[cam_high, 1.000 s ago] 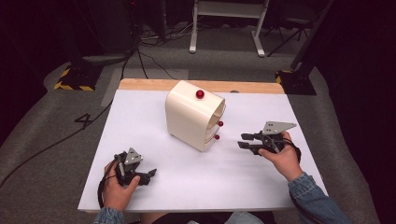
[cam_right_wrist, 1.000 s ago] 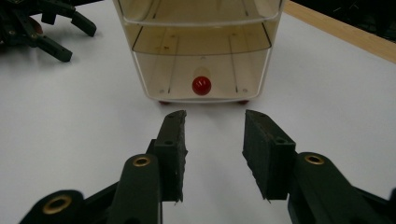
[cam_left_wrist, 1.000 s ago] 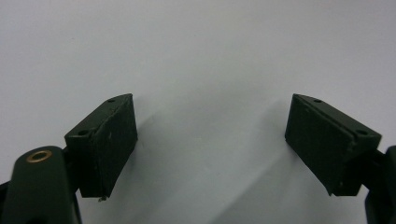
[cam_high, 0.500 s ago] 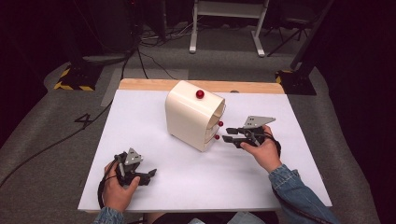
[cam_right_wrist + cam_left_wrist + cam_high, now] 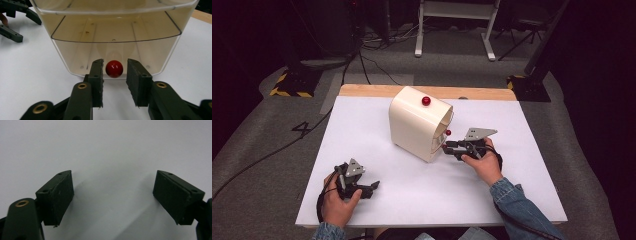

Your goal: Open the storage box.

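Nearest, left gripper (image 5: 371, 187) resting low on the white counter (image 5: 522, 200), jaws wide apart, nothing between. Farther on, right gripper (image 5: 115, 75) with jaws just closing around a small red knob (image 5: 114, 69), one on each side, not squeezing yet. Behind, cream box (image 5: 414, 122) near the counter's middle. Knob probably hard, smooth, slippery; best pinched by its round sides.

white table top (image 5: 377, 125) with wooden strip (image 5: 372, 90) along far edge | grey carpet (image 5: 267, 150) all round | black cables (image 5: 367, 45) on floor beyond table | white stand legs (image 5: 452, 10) at back | yellow-black striped base (image 5: 292, 90) far left | dark base (image 5: 524, 85) far right | number 4 (image 5: 301, 128) marked on carpet, left
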A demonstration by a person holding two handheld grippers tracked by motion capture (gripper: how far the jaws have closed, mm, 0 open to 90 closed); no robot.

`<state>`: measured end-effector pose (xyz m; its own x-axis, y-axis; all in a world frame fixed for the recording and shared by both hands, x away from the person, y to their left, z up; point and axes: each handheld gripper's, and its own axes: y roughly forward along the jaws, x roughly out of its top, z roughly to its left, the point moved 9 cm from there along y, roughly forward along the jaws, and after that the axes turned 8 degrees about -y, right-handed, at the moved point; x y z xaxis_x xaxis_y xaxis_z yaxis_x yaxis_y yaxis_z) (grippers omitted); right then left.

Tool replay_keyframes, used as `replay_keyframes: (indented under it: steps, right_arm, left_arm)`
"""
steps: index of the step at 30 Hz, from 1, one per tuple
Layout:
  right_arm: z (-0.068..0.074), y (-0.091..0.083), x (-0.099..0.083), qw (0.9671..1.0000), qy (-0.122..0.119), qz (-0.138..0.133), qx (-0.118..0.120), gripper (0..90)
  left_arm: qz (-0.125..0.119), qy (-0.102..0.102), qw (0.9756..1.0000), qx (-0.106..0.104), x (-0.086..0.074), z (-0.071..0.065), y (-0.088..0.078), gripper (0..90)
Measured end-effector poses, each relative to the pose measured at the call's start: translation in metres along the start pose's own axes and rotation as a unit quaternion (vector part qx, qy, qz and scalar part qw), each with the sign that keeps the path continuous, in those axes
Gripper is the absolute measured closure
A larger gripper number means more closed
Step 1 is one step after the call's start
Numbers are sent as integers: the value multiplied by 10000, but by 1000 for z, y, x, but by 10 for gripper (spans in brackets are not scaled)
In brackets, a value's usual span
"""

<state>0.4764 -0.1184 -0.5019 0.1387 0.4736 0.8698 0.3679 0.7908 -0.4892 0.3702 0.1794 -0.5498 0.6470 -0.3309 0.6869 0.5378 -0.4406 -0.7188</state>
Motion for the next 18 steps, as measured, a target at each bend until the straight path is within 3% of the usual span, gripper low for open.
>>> replay_keyframes:
  steps: [5,18]
  right_arm:
    - [0,3,-3,9999,124,4,-17,739]
    - [3,-5,0,9999,8,50,-145,743]
  left_arm:
    - [-3,-28,10000,-12,0,0,0,172]
    - [-7,-27,10000,-13,0,0,0,171]
